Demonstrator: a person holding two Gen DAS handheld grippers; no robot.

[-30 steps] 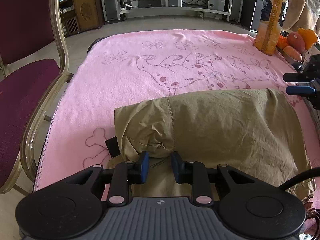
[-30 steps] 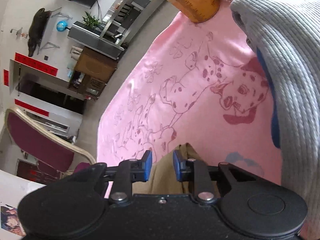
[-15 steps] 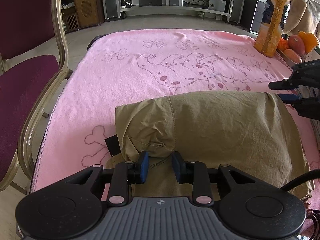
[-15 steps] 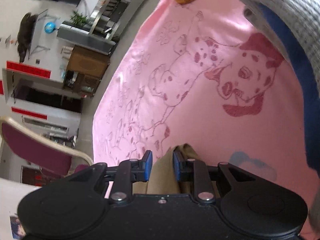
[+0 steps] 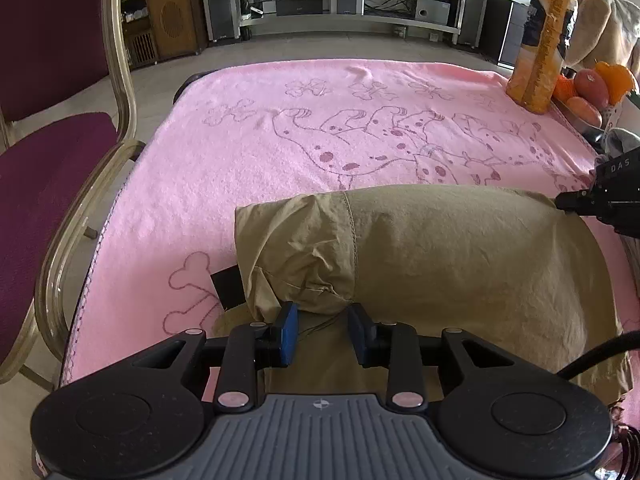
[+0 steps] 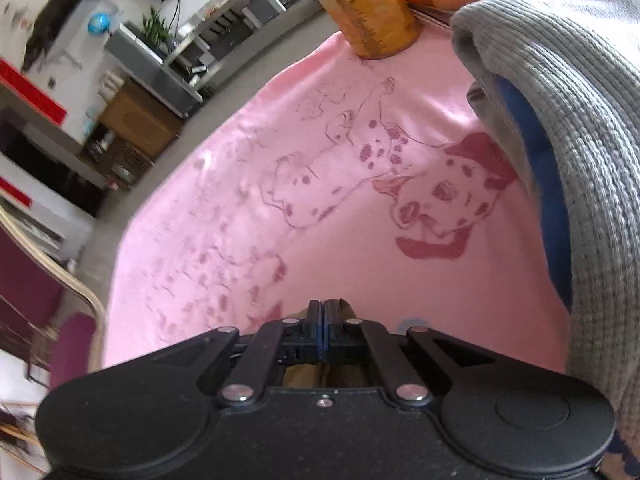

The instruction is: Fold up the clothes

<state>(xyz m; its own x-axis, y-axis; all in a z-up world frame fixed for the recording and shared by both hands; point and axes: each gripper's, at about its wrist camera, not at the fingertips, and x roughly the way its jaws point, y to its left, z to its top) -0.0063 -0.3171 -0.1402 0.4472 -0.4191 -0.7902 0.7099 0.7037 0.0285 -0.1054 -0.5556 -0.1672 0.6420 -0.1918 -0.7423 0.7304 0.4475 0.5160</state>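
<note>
- The khaki garment [image 5: 460,264] lies folded over on the pink blanket [image 5: 248,168], near the blanket's front edge, with a rolled fold along its far side and a seam running across the left part.
- It looks like thin woven cotton: light, limp and creased, so it should drape and sag from any held point rather than keep a shape. Nothing about it looks fragile or slippery.
- Best holds are probably the 2 ends of the fold: the bunched left end by the seam, and the far right corner. Pinching both layers together would likely keep the fold from sliding apart.
- The left gripper [image 5: 323,328] points down at the near left part of the garment. Its jaws are opening, with the blue pads [image 5: 289,330] apart on either side of the puckered cloth and not pressing it.
- The right gripper [image 6: 319,330] has its jaws together. In the right wrist view a sliver of khaki shows around the tips, and in the left wrist view the tips sit at the garment's far right corner [image 5: 548,200], so it seems clamped on that edge, though the pinch itself is hard to see.
- A grey knit sleeve [image 6: 580,128] fills the right of that view; an orange juice bottle [image 5: 540,40] and fruit [image 5: 592,88] stand well apart from the garment.
</note>
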